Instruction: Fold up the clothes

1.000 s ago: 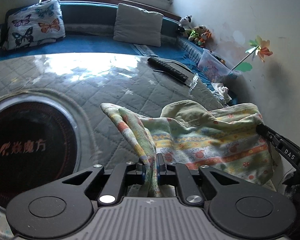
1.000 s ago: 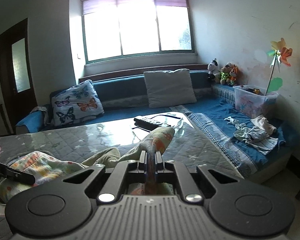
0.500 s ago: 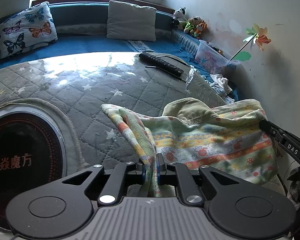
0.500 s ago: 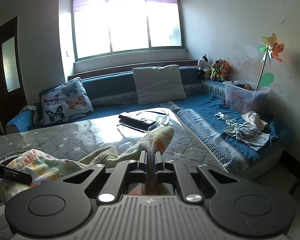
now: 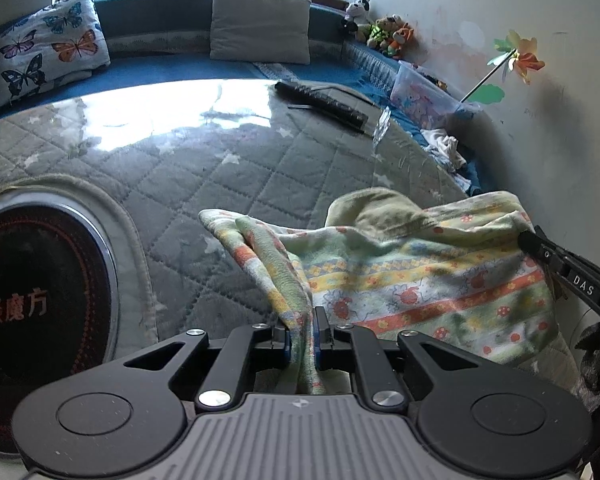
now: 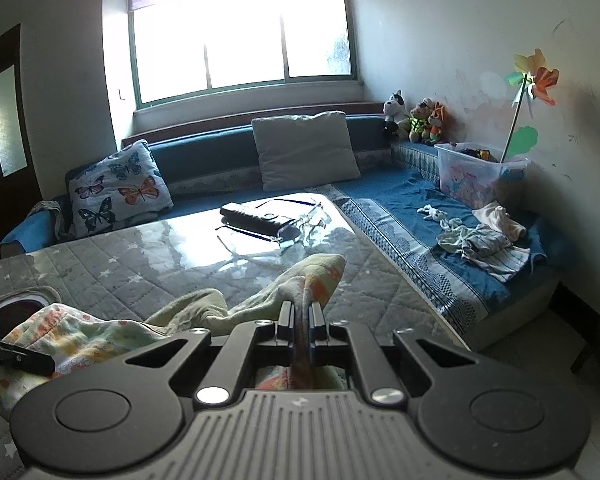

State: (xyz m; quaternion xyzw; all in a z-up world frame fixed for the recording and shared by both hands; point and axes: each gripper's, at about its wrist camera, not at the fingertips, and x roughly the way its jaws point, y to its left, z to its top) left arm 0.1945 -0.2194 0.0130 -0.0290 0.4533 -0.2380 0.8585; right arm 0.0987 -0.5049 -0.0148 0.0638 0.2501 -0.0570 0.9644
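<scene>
Two claws pinch one garment [image 5: 416, 280]: the left claw [image 5: 303, 332] clamps a bunched edge, the right claw [image 6: 302, 320] grips another, and the cloth hangs slack between them over the quilted tabletop [image 5: 220, 184]. For a clean fold, draw both edges taut and level, then lower them together so the body lands flat. Since a second ago both grips are unchanged; the cameras have tilted slightly, showing more tabletop.
</scene>
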